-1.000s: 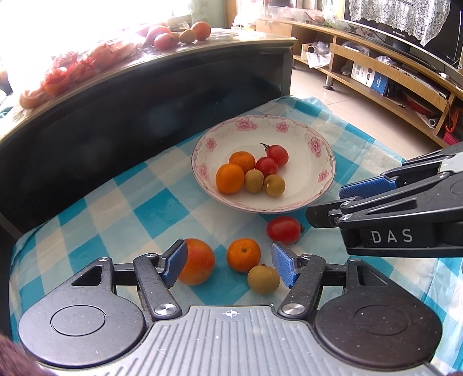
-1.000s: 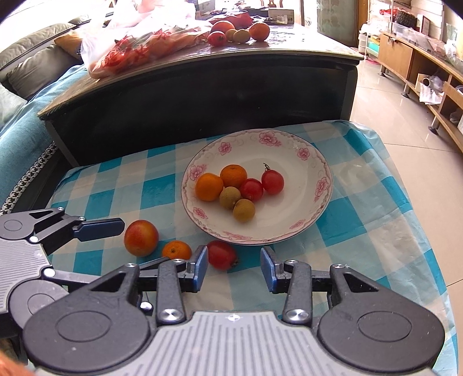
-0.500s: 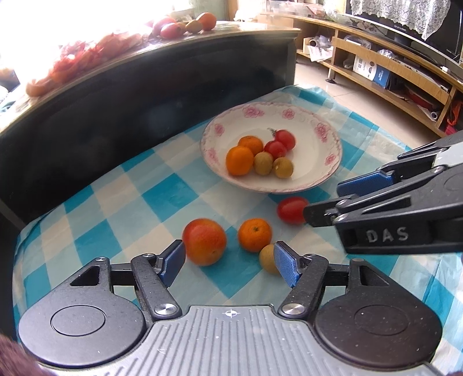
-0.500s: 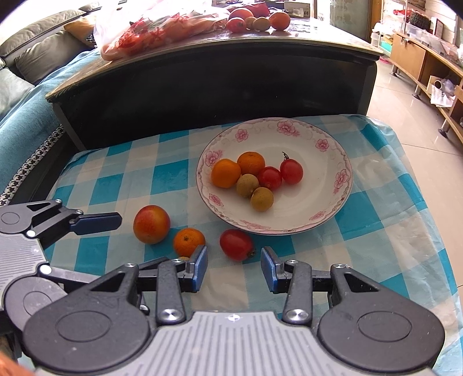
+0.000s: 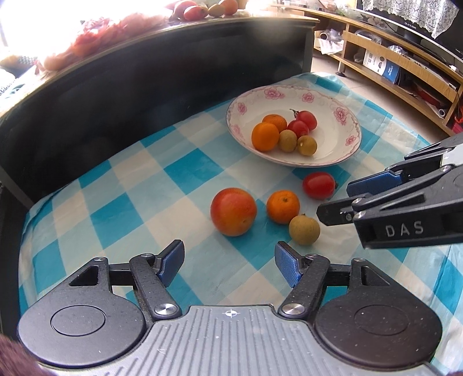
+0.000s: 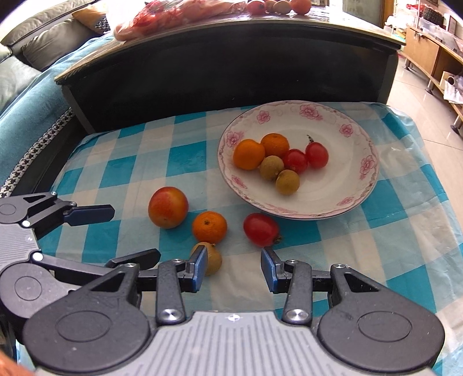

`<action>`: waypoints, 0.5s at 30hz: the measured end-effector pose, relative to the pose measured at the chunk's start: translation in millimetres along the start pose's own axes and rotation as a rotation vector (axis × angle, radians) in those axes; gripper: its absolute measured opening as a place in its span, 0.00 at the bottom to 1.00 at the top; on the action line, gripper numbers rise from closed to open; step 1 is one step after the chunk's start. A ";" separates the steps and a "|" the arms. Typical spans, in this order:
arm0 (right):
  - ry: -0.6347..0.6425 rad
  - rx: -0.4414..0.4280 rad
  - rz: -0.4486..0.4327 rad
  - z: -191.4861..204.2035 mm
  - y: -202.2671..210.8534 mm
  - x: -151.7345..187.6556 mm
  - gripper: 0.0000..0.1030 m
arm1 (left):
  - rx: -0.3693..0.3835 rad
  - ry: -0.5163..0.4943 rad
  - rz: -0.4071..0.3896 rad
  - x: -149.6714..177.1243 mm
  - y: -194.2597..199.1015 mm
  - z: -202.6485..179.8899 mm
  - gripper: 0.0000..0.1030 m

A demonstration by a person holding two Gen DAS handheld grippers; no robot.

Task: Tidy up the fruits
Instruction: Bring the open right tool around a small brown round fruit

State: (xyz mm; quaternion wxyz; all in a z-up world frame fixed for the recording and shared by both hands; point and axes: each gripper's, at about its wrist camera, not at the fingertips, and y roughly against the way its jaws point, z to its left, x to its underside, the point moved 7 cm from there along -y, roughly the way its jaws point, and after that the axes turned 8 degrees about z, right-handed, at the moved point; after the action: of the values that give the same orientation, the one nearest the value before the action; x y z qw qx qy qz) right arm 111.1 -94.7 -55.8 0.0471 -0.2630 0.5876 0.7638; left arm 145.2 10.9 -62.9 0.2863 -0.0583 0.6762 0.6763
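Note:
A flowered white plate (image 5: 344, 115) (image 6: 367, 138) holds two oranges, two small tomatoes and two longans. Loose on the blue checked cloth lie a red-orange apple (image 5: 233, 211) (image 6: 168, 207), a small orange (image 5: 282, 206) (image 6: 209, 226), a longan (image 5: 304, 230) (image 6: 214, 258) and a red tomato (image 5: 318, 185) (image 6: 261, 229). My left gripper (image 5: 229, 262) stands open, just short of the apple. Open too is my right gripper (image 6: 234, 268), with the tomato a little beyond its fingertips and the longan by its left finger (image 6: 199, 264).
A dark, raised table (image 6: 231, 55) stands right behind the cloth, with more fruit and a red bag (image 6: 173, 11) on top. A sofa (image 6: 34, 46) is at the left. Wooden shelves (image 5: 405, 66) and tiled floor lie to the right.
Both grippers have pulled back from the fruit, which now lies farther ahead of the fingers. The left gripper's jaws have spread wider. The fruit itself has not moved.

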 end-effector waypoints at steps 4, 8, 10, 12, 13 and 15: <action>0.011 -0.011 0.016 6.5 -6.5 0.1 0.42 | 0.004 0.002 0.007 3.6 -1.3 3.0 0.73; 0.006 -0.036 0.022 12.7 -11.0 -3.3 0.42 | 0.010 0.009 0.009 6.7 -1.1 6.0 0.73; 0.009 -0.047 0.028 16.0 -14.5 -4.4 0.42 | 0.013 0.016 0.010 7.7 -0.9 8.2 0.73; 0.019 -0.055 0.045 19.9 -19.2 -4.2 0.42 | 0.015 0.023 0.012 8.2 -0.9 10.0 0.74; 0.024 -0.058 0.052 21.6 -21.7 -4.2 0.42 | 0.015 0.026 0.013 8.5 -1.1 10.9 0.74; 0.033 -0.057 0.056 24.1 -25.2 -4.7 0.42 | 0.016 0.029 0.016 9.1 -1.6 11.7 0.74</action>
State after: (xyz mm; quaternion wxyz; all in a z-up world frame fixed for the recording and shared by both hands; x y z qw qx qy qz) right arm 116.4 -63.6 -71.5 0.0082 -0.2603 0.5733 0.7768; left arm 142.0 24.6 -67.7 0.2714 -0.0605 0.6862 0.6722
